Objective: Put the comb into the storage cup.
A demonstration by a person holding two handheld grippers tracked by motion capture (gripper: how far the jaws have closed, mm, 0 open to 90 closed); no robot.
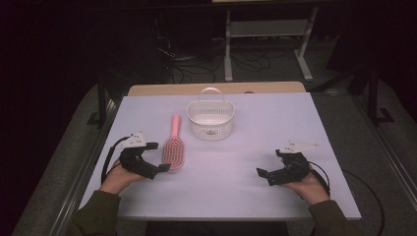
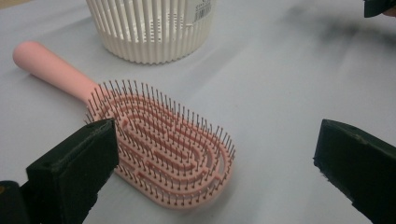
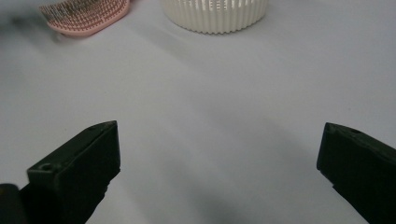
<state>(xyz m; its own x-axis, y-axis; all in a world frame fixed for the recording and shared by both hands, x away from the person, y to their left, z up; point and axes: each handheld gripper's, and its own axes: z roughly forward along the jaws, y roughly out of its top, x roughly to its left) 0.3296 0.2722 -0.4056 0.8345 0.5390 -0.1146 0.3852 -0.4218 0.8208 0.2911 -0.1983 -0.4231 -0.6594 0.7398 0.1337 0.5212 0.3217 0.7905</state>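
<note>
We see the brush (image 1: pixel 173 143) lying flat on the table (image 1: pixel 255 128), left of centre, bristles up. Its long axis runs nearly straight away from the person, tilted only a little: the handle points to the far edge and the oval head lies toward the near edge. In the left gripper view the brush (image 2: pixel 159 140) lies aslant, handle to the upper left, head between the jaws but nearer the left one, whose tip stands just beside the head's edge; we cannot tell whether they touch.

The left gripper (image 1: pixel 158 157) sits just beside the head on its left, jaws spread wide, with nothing held. The basket (image 1: pixel 211 119) stands upright near the handle end, to the brush's right and apart from it, its handle raised.

The right gripper (image 1: pixel 270 164) rests well apart on the table's right side, jaws likewise wide open and empty, bare table between them.
</note>
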